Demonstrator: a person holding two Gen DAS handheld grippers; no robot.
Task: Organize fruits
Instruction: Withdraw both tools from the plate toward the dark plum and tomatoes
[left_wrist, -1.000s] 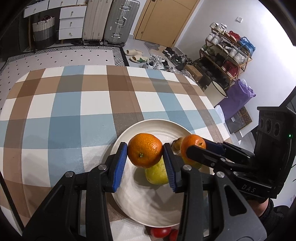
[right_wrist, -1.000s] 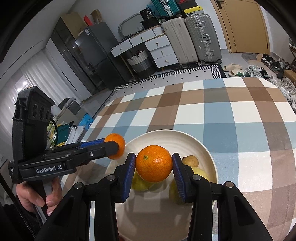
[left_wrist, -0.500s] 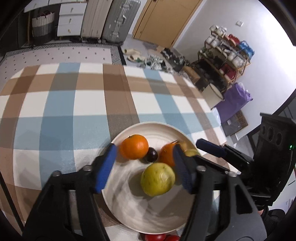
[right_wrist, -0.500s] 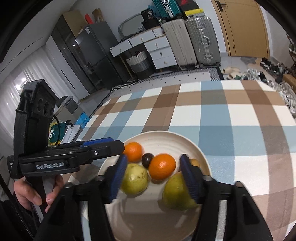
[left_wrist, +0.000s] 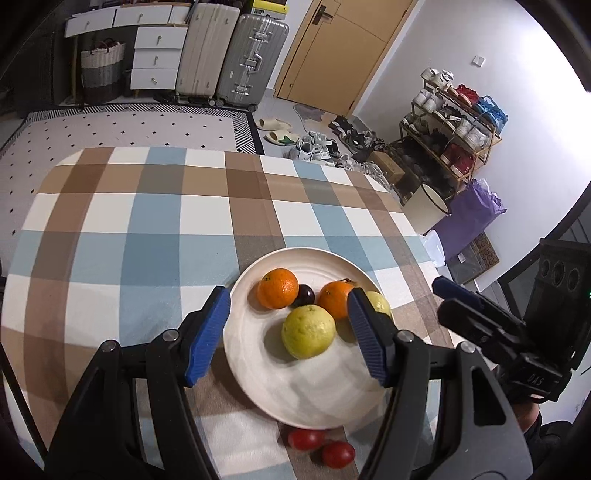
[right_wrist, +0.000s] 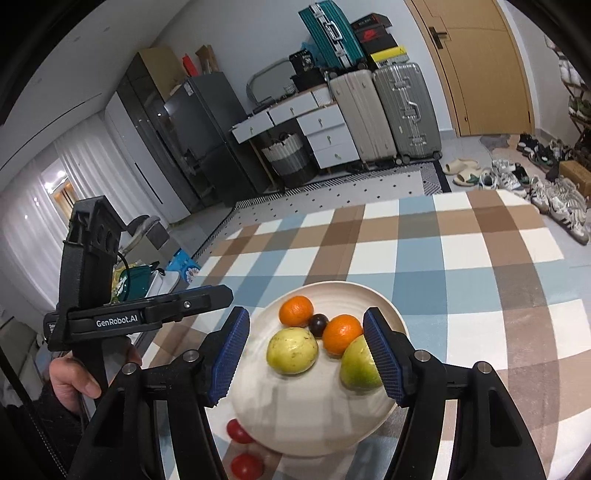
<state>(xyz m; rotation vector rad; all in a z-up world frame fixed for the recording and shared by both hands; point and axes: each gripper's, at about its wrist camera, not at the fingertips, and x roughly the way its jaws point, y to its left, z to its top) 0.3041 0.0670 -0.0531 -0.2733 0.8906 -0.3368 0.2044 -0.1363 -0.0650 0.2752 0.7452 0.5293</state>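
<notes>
Red cherry tomatoes (left_wrist: 320, 446) lie off the plate (left_wrist: 325, 398) on the checked table (left_wrist: 147, 229), just beside its near rim; we judge them the next fruit to gather. They look small, smooth and thin-skinned, so we expect them to roll and bruise: we would pinch one across its middle, lightly. On the plate sit two dimpled, firm-looking oranges (left_wrist: 277, 288) with a glossy dark plum (left_wrist: 304, 295) between them, and nearer us two matte yellow-green round fruits (left_wrist: 308, 331), heavier by our guess. Our left gripper (left_wrist: 290, 332) and right gripper (right_wrist: 304, 360) hover above the plate, jaws spread wide and holding nothing. Ribbed blue pads (left_wrist: 207, 332) should grip waxy peel well.
</notes>
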